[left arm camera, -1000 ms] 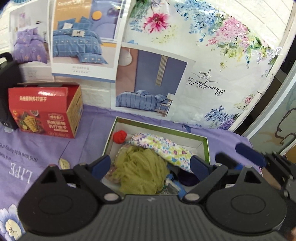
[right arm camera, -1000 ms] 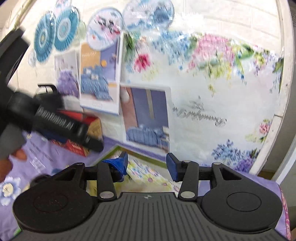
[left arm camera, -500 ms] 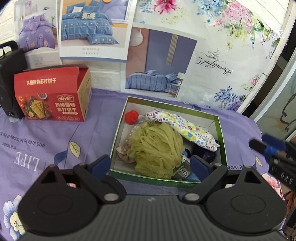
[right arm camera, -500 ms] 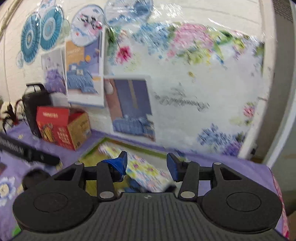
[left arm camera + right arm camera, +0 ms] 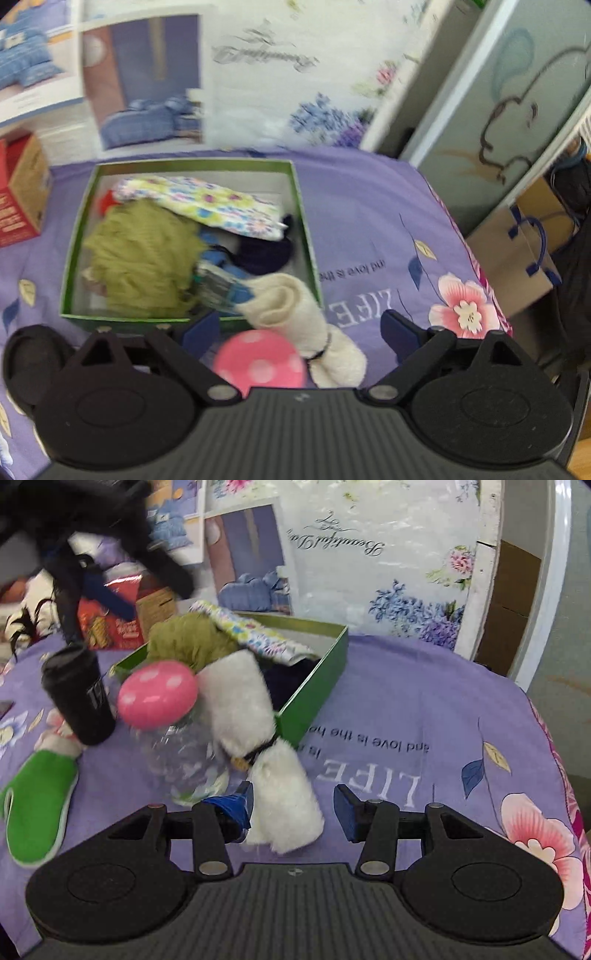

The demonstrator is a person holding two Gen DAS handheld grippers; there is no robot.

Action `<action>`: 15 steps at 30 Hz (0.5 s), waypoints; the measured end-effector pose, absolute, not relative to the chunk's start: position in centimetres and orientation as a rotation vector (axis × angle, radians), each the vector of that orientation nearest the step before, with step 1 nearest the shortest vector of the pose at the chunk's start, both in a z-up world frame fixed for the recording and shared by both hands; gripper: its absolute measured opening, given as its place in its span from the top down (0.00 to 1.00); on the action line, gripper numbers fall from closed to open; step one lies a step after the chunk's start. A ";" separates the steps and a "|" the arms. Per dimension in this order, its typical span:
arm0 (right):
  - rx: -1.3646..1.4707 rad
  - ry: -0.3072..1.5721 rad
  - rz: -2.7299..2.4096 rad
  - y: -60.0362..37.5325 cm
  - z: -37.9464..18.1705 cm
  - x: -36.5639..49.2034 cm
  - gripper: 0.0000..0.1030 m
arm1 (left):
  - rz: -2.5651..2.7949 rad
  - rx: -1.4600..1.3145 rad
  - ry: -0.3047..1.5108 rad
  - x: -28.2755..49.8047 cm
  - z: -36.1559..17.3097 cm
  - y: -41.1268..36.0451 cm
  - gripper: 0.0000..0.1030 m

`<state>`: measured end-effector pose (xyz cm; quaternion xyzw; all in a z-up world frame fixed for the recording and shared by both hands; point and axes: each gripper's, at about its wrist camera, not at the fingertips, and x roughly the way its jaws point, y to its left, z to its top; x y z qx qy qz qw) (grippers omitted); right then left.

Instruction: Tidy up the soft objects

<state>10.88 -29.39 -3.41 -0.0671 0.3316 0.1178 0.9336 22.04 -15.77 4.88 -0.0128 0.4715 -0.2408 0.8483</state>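
From the left wrist view, the green box [image 5: 306, 221] sits open on the purple printed cloth [image 5: 369, 221], crowded with soft things: an olive knitted bundle [image 5: 144, 254], a floral fabric piece [image 5: 207, 206] lying over its far side, a dark navy item [image 5: 266, 253] partly under the floral piece, a bit of red [image 5: 107, 201] in the far left corner, and something blue with a packaged item [image 5: 221, 284] too blurred to name. A white fluffy towel roll [image 5: 291, 306], tied with a dark band, hangs over the box's near right corner, half in and half out. A pink polka-dot cap [image 5: 260, 363] sits just before it. The left gripper [image 5: 299, 328] stands wide, its jaws having just been opening, with the cap and the towel's outer end between the fingers but not pressed. A red carton [image 5: 18, 192] is cut off at the left edge. From the right wrist view, the pink cap tops a clear bottle [image 5: 181, 760] whose body is hard to make out, touching the towel roll [image 5: 258, 738]. The right gripper [image 5: 291, 808] is partly open; the towel's near end lies between its fingers, against the left one, with a gap to the right. A black cup [image 5: 79, 698] and a green mitt-shaped item [image 5: 37, 805] lie left of the bottle. The left gripper [image 5: 110, 594] crosses the top left, blurred.
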 end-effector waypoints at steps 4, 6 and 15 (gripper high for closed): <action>-0.213 0.663 0.263 -28.5 -3.9 11.3 0.68 | -0.484 0.031 1.023 23.3 3.8 -17.9 0.01; -0.231 0.644 0.279 -28.5 -3.9 11.8 0.67 | -0.467 0.053 1.028 24.0 3.5 -18.3 0.01; -0.294 0.671 0.326 -27.0 -5.6 15.6 0.66 | -0.462 0.175 1.078 26.6 1.0 -20.7 0.01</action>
